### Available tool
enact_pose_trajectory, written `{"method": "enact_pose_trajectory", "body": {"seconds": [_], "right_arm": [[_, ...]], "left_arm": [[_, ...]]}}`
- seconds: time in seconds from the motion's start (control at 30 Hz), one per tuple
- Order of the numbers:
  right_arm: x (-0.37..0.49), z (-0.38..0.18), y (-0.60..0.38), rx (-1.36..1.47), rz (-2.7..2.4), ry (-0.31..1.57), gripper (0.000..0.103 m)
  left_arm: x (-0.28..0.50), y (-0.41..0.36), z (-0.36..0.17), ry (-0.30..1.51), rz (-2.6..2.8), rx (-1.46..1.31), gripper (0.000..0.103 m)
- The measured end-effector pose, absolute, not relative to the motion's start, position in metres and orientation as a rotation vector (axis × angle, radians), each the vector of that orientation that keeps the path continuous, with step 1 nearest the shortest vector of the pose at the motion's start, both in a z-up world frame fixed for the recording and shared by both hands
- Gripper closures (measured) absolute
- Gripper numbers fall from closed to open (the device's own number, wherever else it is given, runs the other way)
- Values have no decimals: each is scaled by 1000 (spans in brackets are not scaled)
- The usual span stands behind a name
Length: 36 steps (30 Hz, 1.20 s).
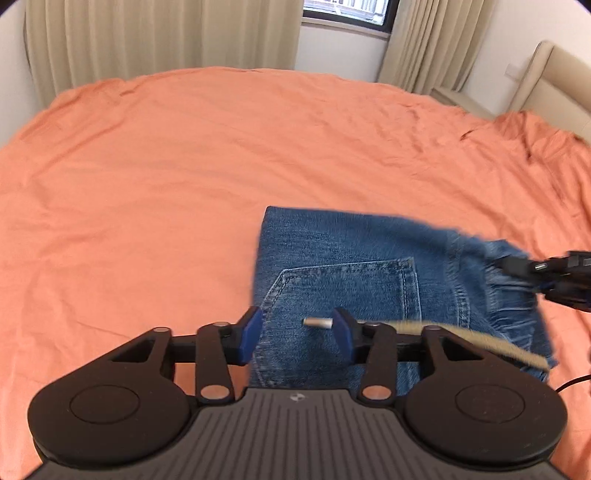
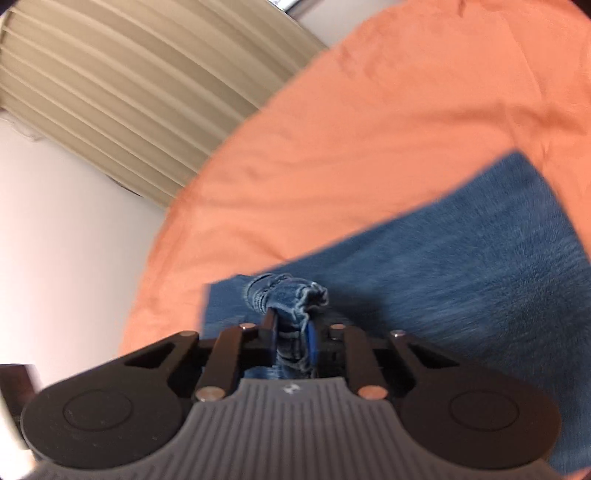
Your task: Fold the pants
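Pants (image 1: 354, 280) folded on bed (image 1: 184, 166); right claw (image 2: 291, 328) pinching hem.

The pants (image 1: 354, 266) are coarse blue denim, matt, with pale stitched seams and a frayed hem. The bed (image 1: 184, 166) wears a soft, creased orange cotton-like sheet. Each tool, left (image 1: 297, 330) and right (image 2: 291, 332), is matt black plastic with ribbed grey housing, blue pads and dull metal pins. Curtains (image 1: 147, 37) are pleated beige cloth.

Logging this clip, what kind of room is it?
Most likely a bedroom: a bed under an orange sheet, a padded headboard, and curtains beside a window.
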State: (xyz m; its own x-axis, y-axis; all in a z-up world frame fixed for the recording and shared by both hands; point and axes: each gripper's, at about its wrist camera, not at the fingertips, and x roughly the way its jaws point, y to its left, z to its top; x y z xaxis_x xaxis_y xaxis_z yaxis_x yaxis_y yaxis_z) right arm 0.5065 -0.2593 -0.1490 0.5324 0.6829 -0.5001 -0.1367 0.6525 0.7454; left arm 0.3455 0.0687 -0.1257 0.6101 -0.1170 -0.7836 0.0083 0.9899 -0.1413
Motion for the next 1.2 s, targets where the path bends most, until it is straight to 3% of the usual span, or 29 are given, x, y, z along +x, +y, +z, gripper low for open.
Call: {"method": "enact_pose_trajectory", "body": {"seconds": [0.13, 0.43, 0.47, 0.53, 0.63, 0.77, 0.8, 0.83, 0.97, 1.2], "right_arm": [[480, -125, -269, 750, 523, 869, 93], [490, -197, -280, 752, 331, 1030, 92], [488, -199, -281, 752, 331, 1032, 90], [488, -202, -282, 746, 328, 1041, 73], [485, -213, -287, 798, 354, 1054, 64], [490, -235, -287, 926, 402, 1049, 64], [493, -238, -286, 950, 411, 1050, 68], [495, -237, -283, 968, 416, 1057, 82], [503, -187, -264, 808, 449, 1010, 87], [532, -53, -224, 530, 588, 882, 88]], "left_arm": [[351, 64, -130, 898, -112, -150, 54], [355, 54, -138, 909, -129, -170, 53], [356, 55, -139, 913, -123, -168, 53], [358, 56, -140, 922, -114, -169, 53], [358, 59, -141, 917, -100, -167, 54], [354, 66, -141, 914, -75, -185, 54], [352, 68, -140, 917, -68, -190, 54], [351, 70, -139, 919, -60, -194, 54], [343, 80, -133, 902, -40, -195, 54], [338, 91, -122, 858, -17, -255, 54]]}}
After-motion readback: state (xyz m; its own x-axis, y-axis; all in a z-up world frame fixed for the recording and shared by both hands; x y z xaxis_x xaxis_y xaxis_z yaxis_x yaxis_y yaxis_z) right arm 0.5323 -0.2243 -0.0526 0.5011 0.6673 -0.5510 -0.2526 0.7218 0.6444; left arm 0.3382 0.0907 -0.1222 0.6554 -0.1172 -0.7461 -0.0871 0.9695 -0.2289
